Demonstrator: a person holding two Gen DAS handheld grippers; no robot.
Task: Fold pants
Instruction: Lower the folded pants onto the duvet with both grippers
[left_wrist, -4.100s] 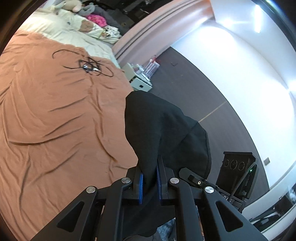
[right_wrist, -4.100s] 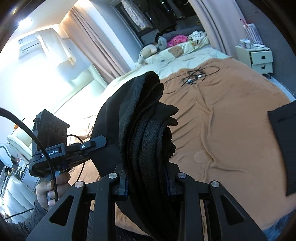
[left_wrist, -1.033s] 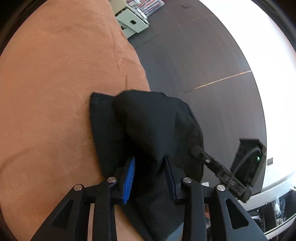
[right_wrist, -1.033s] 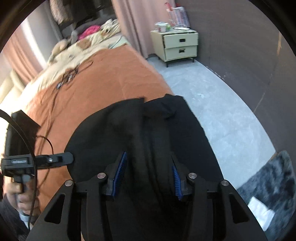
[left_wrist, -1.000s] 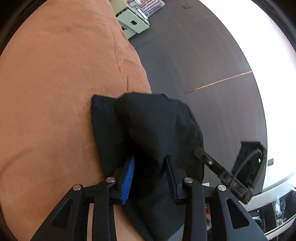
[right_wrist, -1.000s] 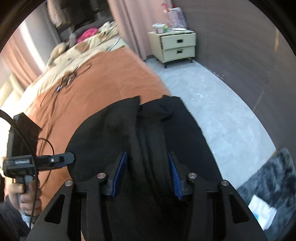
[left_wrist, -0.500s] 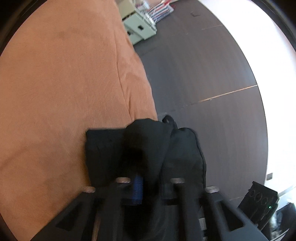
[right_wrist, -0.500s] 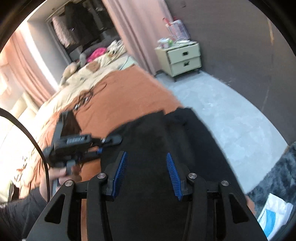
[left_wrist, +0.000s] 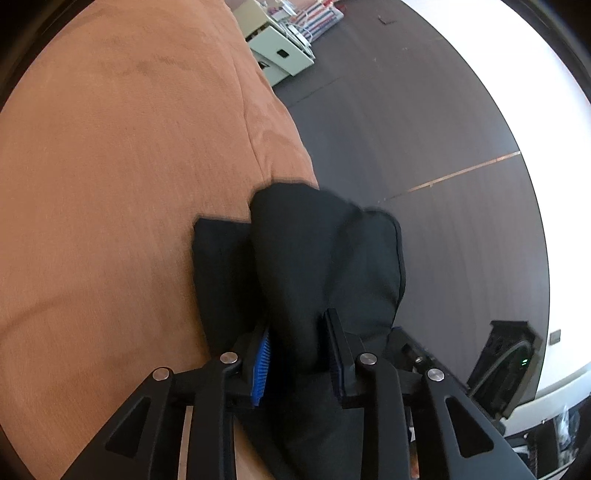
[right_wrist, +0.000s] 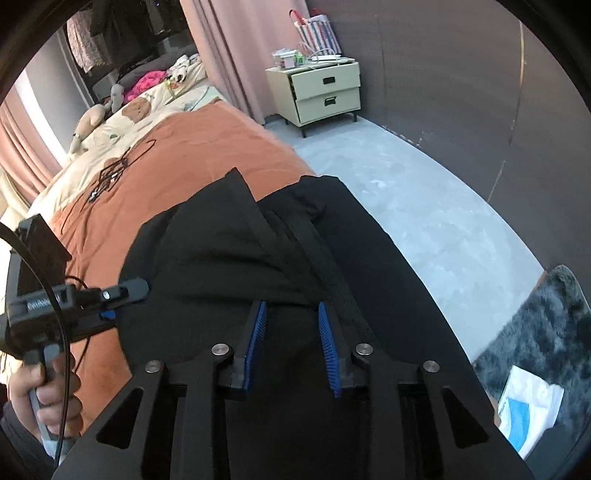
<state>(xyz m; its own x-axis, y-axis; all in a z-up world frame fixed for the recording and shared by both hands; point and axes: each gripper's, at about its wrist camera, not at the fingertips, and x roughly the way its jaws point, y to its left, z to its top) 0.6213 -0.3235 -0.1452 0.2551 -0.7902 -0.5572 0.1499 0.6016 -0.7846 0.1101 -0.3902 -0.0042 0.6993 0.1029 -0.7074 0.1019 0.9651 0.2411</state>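
The black pants (left_wrist: 314, 258) lie folded at the right edge of the orange bedspread (left_wrist: 129, 184). My left gripper (left_wrist: 297, 341) has its jaws parted, with a raised fold of the pants between the blue pads. In the right wrist view the pants (right_wrist: 258, 251) lie folded at the bed edge. My right gripper (right_wrist: 290, 325) is open just above the cloth and holds nothing. The left gripper (right_wrist: 110, 295) shows at the left of that view, held by a hand.
A cream nightstand (right_wrist: 325, 92) stands by the pink curtain. A tangled black cable (right_wrist: 110, 173) lies on the bedspread. Pillows and soft toys (right_wrist: 110, 107) are at the bed's head. A grey rug (right_wrist: 546, 343) with a white bag lies on the floor.
Both grippers carried the pants down onto the bed edge. The right gripper has let go and drawn back a little. The left gripper's jaws have parted around the fold.
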